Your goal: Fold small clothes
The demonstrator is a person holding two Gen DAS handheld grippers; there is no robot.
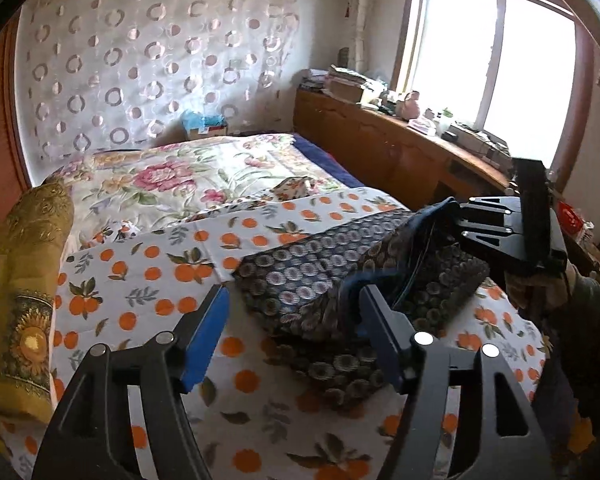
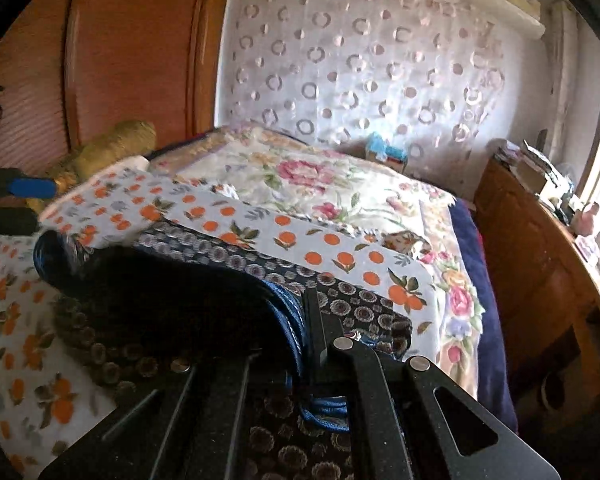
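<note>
While your right hand-held gripper (image 2: 312,344) pinches the blue-trimmed edge of the dark patterned garment (image 1: 312,276) on the orange-print sheet (image 1: 148,264) of the bed, carry that edge level across and lay it square; your left hand-held gripper (image 1: 292,316) hangs wide open, empty.

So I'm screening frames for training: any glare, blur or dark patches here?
Left wrist view: window blown out white, bed sharp. Right wrist view: orange-print sheet smeared at left, dark patterned garment falls into black shadow near the right gripper.
</note>
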